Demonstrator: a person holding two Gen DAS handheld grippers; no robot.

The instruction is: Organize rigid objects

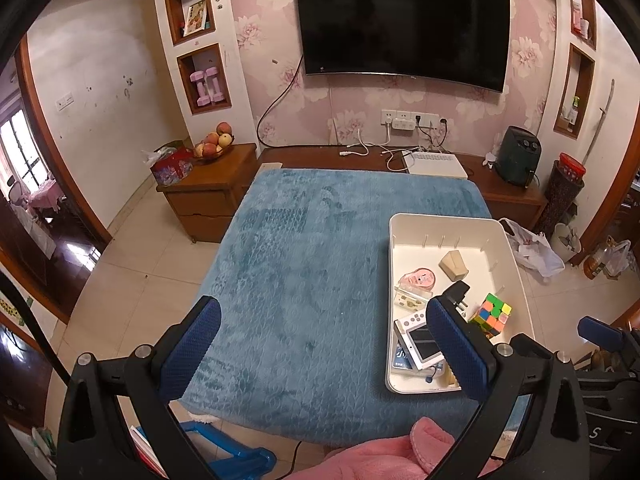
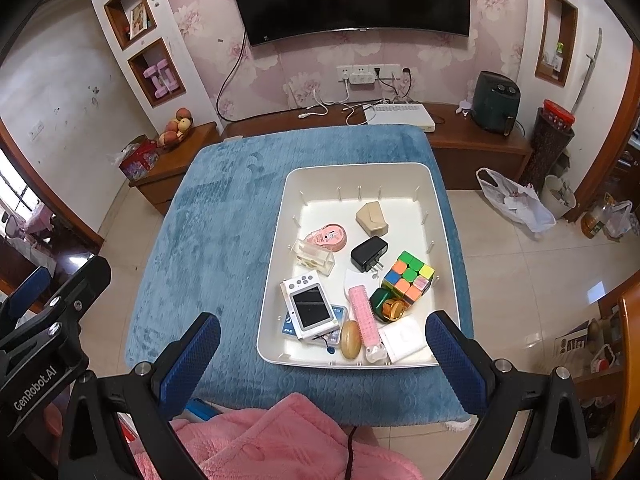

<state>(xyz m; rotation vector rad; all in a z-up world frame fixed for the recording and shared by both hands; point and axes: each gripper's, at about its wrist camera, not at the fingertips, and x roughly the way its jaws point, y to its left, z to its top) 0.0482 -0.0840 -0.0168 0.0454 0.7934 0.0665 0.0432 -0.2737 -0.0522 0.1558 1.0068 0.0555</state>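
A white tray is seen on the right half of a table covered by a blue plush cloth; the left half of the cloth lies bare.

Left gripper: fingers spread wide, nothing held between the blue pads. It hangs above the near edge of the cloth, left of the tray. On its black body, as seen in the right wrist view, the lettering "GenRobot.AI" is read.

Right gripper: fingers likewise spread wide and empty, held above the near rim of the tray.

Tray contents, all loose inside:
- beige block near the far end
- pink round tape dispenser, with a clear plastic case touching it on the near side
- black plug adapter, prongs pointing toward the near side
- colour cube, by the right wall
- white handheld device with a dark screen, resting on a blue card; print on the card too small to be read
- pink ridged bar, lengthwise along the tray
- tan oval piece beside it
- green and orange item, touching the cube
- white box at the near right corner

A pink fleece garment is seen at the bottom edge, below both grippers. A dark wall-mounted TV is noted beyond the table; a small logo on its lower frame cannot be read.
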